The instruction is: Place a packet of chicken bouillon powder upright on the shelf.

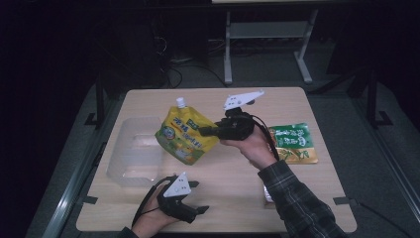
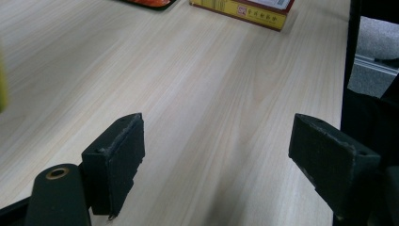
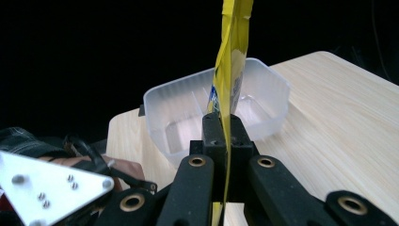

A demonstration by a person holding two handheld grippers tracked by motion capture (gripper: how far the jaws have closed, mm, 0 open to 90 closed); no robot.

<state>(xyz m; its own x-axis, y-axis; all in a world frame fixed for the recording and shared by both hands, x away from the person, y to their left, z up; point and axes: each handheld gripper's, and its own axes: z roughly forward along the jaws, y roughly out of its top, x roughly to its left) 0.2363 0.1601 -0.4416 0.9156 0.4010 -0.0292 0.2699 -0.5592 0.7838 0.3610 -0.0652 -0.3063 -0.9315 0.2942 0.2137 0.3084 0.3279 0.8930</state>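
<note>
Fingers (image 3: 214,136) of the right gripper (image 1: 210,131) are pressed together on the edge of a yellow pouch (image 1: 185,134), which hangs in the air above the desk (image 1: 233,183), just beside a clear plastic container (image 1: 130,158). The left gripper (image 1: 195,209) rests low near the front edge of the desk, its fingers (image 2: 117,155) wide apart with nothing between them. A green packet (image 1: 293,144) lies on the right side; what looks like a yellow box (image 2: 244,10) lies further off, partly cut by the frame.

Glossy pouch (image 1: 184,135), translucent plastic tray (image 1: 133,148)
</note>
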